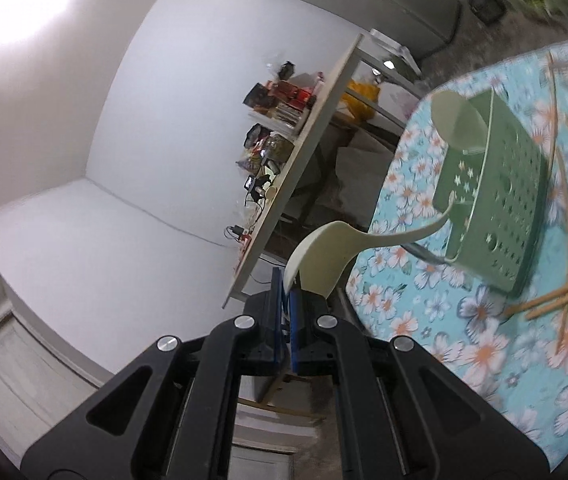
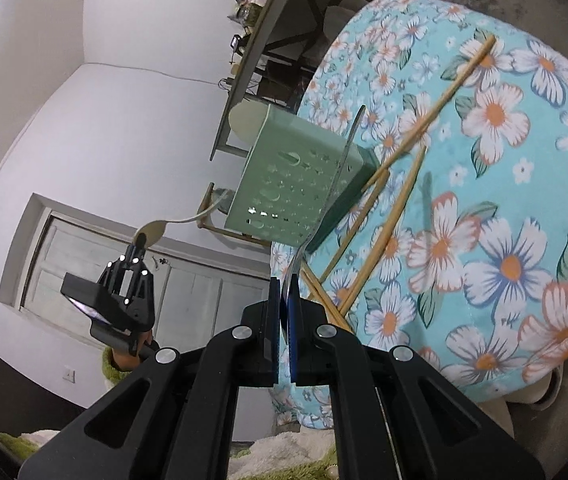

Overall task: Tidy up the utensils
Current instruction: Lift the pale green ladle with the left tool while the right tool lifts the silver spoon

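Observation:
A green perforated utensil holder (image 1: 496, 196) stands on the floral tablecloth (image 1: 464, 340); it also shows in the right wrist view (image 2: 296, 184). My left gripper (image 1: 288, 300) is shut on the bowl of a cream spoon (image 1: 324, 260), whose handle reaches to the holder's mouth. The left gripper also shows in the right wrist view (image 2: 135, 252) with the spoon (image 2: 155, 230). My right gripper (image 2: 286, 284) is shut on a flat metal utensil (image 2: 340, 176) that lies across the holder's side. Several wooden chopsticks (image 2: 404, 184) lie loose on the cloth. Another cream utensil (image 1: 458, 120) sticks out of the holder.
A long cluttered table (image 1: 304, 152) stands against the white wall behind. A white door (image 2: 155, 280) is at the left. The floral-covered table's edge (image 2: 284, 360) is near the right gripper. Green fluffy fabric (image 2: 284, 464) lies below.

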A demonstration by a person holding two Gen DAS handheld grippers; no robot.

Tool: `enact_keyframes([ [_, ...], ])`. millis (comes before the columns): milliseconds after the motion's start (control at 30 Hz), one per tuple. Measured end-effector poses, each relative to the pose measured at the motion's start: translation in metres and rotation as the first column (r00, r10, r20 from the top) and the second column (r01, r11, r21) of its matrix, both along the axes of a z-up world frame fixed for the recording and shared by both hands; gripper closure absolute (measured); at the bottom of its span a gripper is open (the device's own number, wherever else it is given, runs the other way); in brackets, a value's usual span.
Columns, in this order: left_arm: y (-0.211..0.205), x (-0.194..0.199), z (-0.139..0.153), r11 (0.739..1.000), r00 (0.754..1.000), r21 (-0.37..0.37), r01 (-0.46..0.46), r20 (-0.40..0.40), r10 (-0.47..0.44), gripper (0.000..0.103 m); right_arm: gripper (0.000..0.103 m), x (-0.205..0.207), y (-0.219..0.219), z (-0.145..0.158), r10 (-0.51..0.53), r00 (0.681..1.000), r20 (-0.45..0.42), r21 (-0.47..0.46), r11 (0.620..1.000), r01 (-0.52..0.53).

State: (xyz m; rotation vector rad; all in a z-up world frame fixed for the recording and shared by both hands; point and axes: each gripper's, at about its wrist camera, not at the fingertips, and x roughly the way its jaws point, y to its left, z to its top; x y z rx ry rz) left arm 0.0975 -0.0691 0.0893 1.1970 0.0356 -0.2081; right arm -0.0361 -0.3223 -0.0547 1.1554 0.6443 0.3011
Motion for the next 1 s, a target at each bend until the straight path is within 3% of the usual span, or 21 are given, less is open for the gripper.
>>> enact_keyframes([
  [233,-0.014,0.015,-0.024,0.983,1.000,0.184,0.024,0.004,-0.025,0.100,0.099,0.000,-0.009,-0.006,-0.013,1.000,-0.012,0.006,1.000,0.013],
  [333,-0.023,0.020,-0.036,0.973,0.999,0.227,0.040,-0.004,-0.040,0.100,0.099,0.004,-0.009,-0.008,-0.009,1.000,-0.015,0.010,1.000,0.009],
  [667,-0.052,0.031,-0.046,0.988,0.988,0.129,0.079,-0.139,-0.061,0.095,0.099,0.010,-0.008,0.003,0.003,1.000,0.018,0.006,1.000,-0.003],
  [800,-0.053,0.031,-0.046,0.992,0.984,0.089,0.086,-0.165,-0.070,0.075,0.099,0.014,-0.009,0.015,0.010,0.999,0.051,0.012,1.000,-0.011],
  [900,-0.050,0.031,-0.042,0.995,0.978,0.051,0.087,-0.194,-0.076,0.067,0.099,0.016,-0.007,0.025,0.017,0.997,0.073,0.007,1.000,-0.018],
  [1000,-0.044,0.032,-0.037,0.997,0.966,0.001,0.078,-0.246,-0.076,0.066,0.099,0.017,-0.005,0.032,0.024,0.996,0.091,0.008,1.000,-0.025],
])
